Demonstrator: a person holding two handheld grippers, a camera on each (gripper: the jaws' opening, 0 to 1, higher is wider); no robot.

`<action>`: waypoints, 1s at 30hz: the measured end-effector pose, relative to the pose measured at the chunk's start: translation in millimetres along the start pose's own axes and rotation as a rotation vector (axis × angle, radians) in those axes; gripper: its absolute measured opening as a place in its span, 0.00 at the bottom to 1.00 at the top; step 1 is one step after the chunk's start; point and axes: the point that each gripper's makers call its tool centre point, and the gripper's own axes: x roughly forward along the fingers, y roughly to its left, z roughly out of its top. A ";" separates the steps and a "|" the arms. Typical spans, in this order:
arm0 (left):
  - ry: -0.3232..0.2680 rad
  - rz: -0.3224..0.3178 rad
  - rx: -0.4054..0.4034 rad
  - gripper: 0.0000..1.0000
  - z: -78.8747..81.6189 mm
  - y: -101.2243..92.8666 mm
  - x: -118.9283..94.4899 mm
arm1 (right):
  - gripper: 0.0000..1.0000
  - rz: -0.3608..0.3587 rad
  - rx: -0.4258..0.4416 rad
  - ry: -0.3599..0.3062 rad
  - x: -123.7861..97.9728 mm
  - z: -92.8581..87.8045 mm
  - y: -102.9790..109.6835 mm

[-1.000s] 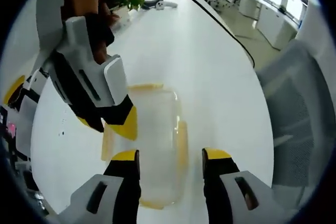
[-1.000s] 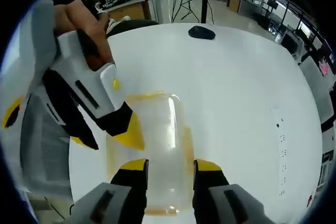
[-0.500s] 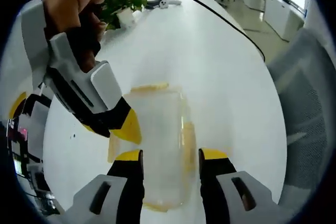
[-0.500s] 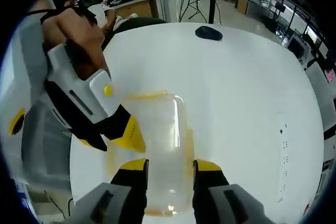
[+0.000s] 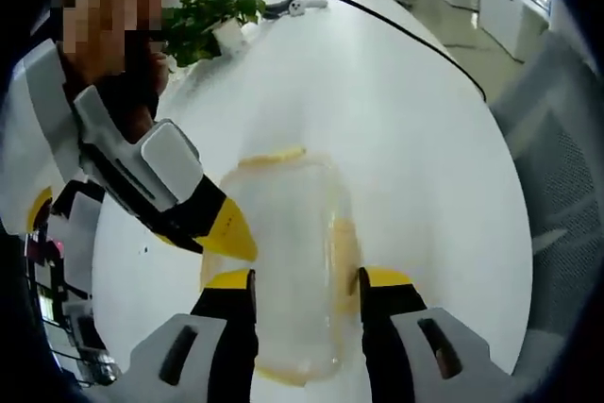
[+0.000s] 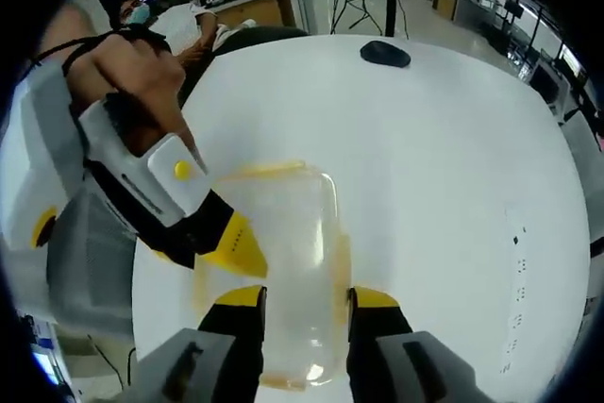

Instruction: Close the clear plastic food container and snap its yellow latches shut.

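On white table (image 5: 406, 120), clear container (image 5: 288, 261), between left claw (image 5: 307, 282) tips

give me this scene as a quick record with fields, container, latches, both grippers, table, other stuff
container: clear plastic food container, lid on, lying on the table
latches: yellow latches along its edges; snapped or not, cannot tell
left gripper: left gripper open, jaws straddling the container's near end
right gripper: right gripper open, jaws over the container's near end
table: white table
other: potted plant, black cable, dark computer mouse
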 end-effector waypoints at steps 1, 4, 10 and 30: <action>-0.001 0.003 0.003 0.41 0.1 0.3 0.1 | 0.32 0.002 -0.003 0.002 -0.1 0.0 0.5; 0.001 0.007 -0.001 0.40 0.0 0.5 0.3 | 0.32 0.012 -0.003 0.005 0.3 0.0 0.3; 0.005 0.014 -0.007 0.40 0.0 1.1 0.8 | 0.32 0.028 -0.009 0.021 1.3 0.0 -0.2; 0.065 0.160 0.028 0.33 -5.8 26.2 -6.1 | 0.29 0.061 -0.032 0.068 4.5 -0.4 1.2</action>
